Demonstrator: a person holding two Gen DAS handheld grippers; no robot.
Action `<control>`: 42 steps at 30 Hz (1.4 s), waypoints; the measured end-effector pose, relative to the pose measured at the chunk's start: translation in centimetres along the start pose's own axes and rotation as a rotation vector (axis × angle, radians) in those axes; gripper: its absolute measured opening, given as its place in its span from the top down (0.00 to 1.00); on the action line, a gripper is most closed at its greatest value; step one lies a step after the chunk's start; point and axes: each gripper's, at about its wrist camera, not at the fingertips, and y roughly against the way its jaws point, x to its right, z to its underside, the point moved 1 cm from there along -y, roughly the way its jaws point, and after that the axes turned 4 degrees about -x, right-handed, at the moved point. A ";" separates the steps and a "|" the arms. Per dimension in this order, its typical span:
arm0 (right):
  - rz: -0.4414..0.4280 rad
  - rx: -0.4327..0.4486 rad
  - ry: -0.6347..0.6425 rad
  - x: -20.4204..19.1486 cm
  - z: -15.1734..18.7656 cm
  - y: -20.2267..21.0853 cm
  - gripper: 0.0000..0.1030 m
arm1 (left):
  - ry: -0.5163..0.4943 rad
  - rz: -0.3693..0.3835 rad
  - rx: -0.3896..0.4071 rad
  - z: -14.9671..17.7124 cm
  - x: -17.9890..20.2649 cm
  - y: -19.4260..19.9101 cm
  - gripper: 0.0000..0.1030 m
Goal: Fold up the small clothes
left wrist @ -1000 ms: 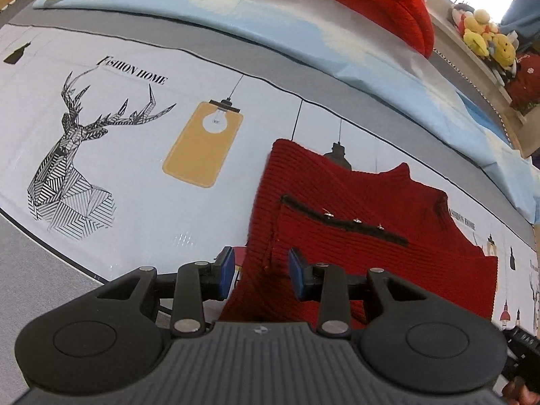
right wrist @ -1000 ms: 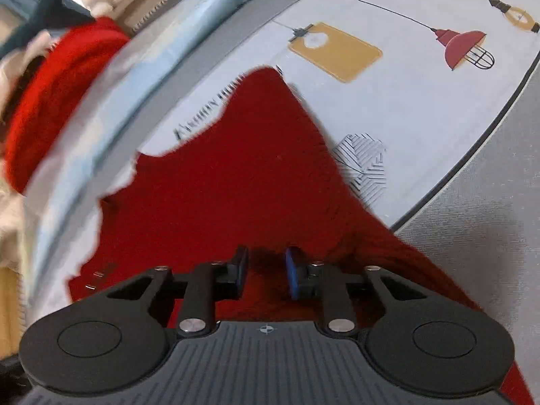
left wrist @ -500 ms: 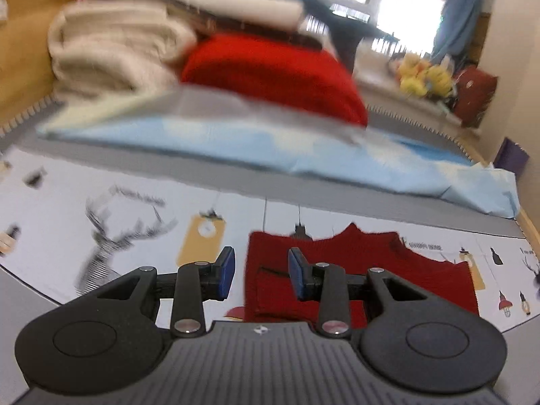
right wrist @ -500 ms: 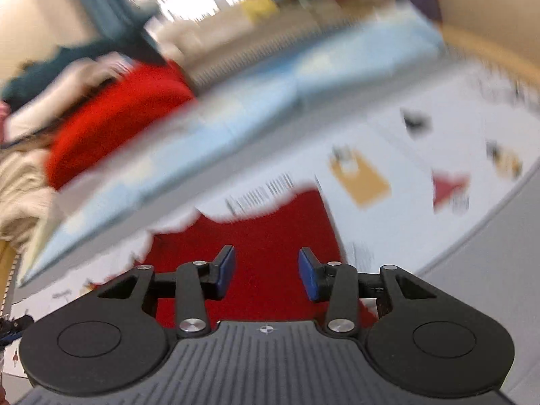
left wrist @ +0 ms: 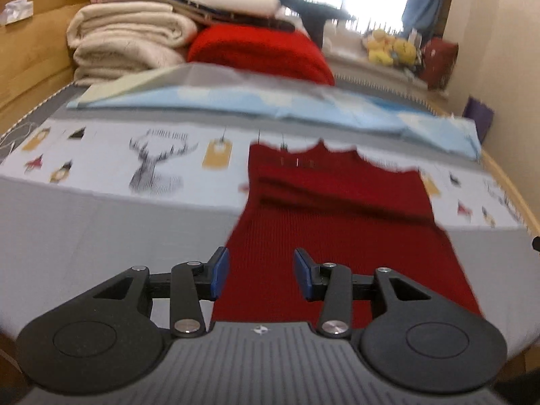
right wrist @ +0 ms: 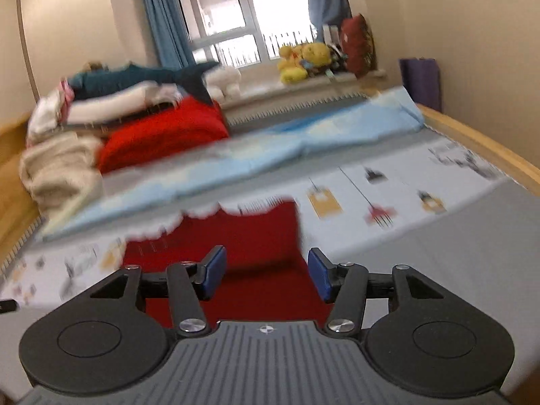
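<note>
sweater (left wrist: 337,209): dark red ribbed knit. bed cover (left wrist: 101,168): pale white band printed with a black line-drawn deer (left wrist: 153,165), mustard tags, small red and black motifs; grey band along the near edge. folded sheet (left wrist: 270,108) toward the far edge: light blue with white patches. far left corner: cream blankets (left wrist: 125,40), bright red bundle (left wrist: 260,50). gripper pads (left wrist: 219,271): blue on black arms. curtains (right wrist: 162,23): blue. plush toys (right wrist: 300,60): yellow.

You are in a home bedroom: a wooden-framed bed (left wrist: 30,77) with printed sheet (left wrist: 101,165), folded blankets (left wrist: 128,44), blue curtains (right wrist: 162,17) and plush toys (right wrist: 300,59) by the window.
</note>
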 end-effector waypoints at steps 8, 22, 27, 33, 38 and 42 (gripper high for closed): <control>0.101 -0.124 -0.028 3.8 8.4 -0.2 0.46 | -0.030 0.086 0.029 5.4 0.8 1.9 0.55; 0.150 -0.300 -0.154 5.7 10.7 -5.2 0.46 | 0.131 -0.036 -0.197 10.5 -5.6 -9.5 0.75; 0.160 -0.346 -0.116 5.1 10.8 -6.8 0.46 | 0.336 0.011 -0.264 10.0 -9.4 -10.4 0.72; 0.207 -0.419 -0.135 5.9 11.3 -8.3 0.46 | 0.423 0.012 -0.316 10.6 -11.5 -10.8 0.68; 0.241 -0.470 -0.157 6.9 12.2 -8.8 0.46 | 0.470 0.029 -0.330 10.8 -12.1 -10.8 0.66; 0.260 -0.540 -0.147 7.2 13.2 -9.4 0.43 | 0.529 0.053 -0.339 11.1 -12.7 -10.6 0.66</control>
